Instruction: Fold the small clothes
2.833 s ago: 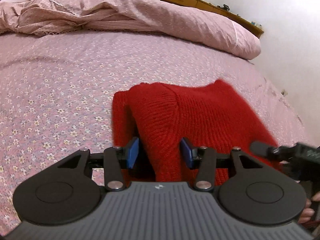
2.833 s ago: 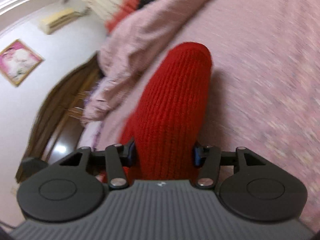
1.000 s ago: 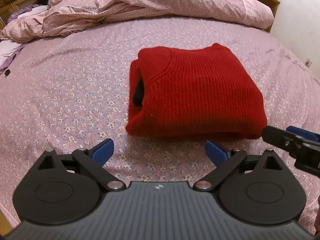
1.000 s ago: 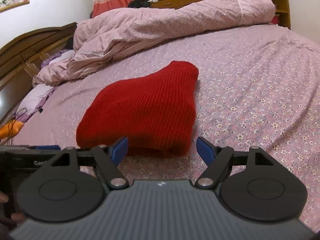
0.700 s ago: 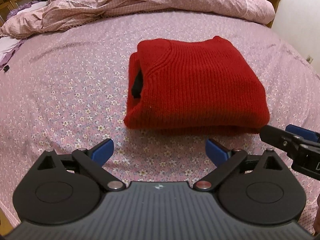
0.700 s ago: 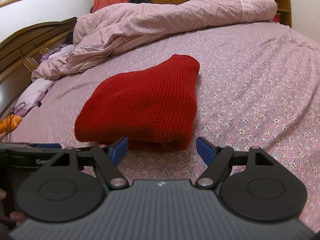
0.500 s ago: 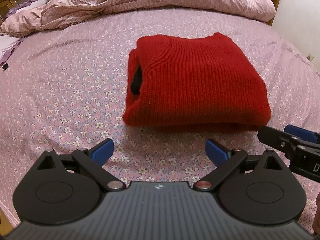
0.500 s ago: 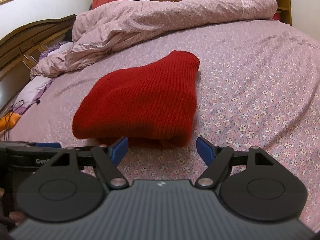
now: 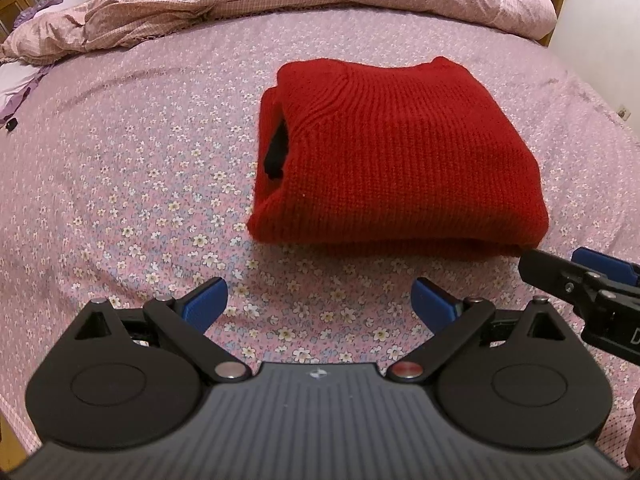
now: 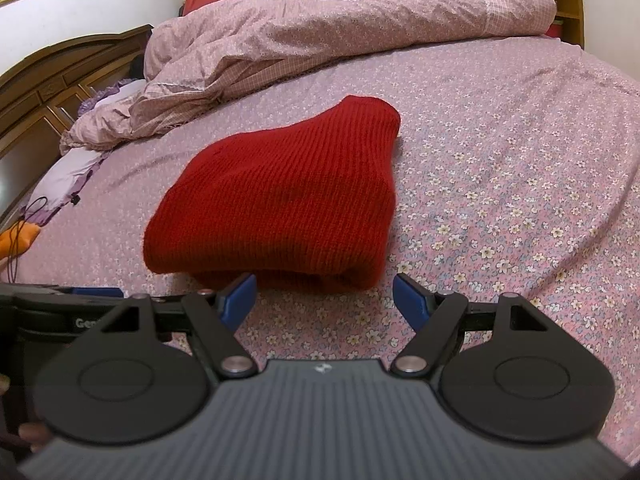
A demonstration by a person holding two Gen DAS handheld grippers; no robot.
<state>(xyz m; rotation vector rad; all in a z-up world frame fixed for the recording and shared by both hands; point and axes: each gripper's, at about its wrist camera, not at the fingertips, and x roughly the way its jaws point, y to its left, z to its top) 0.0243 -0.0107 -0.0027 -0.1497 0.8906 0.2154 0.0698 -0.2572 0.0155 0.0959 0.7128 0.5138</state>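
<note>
A red knitted sweater lies folded into a thick rectangle on the pink flowered bedsheet. Its neck opening faces left and shows a dark inside. My left gripper is open and empty, a short way in front of the sweater's near edge. My right gripper is open and empty, just short of the sweater at its near right corner. The right gripper's fingers also show at the right edge of the left wrist view.
A rumpled pink duvet lies along the far side of the bed. A dark wooden headboard stands at the left. A lilac cloth and an orange item lie near it. A white wall stands beyond the bed's right edge.
Both grippers let go of the sweater, which now lies folded on the bed, and drew back from it. In the last second they only shifted slightly.
</note>
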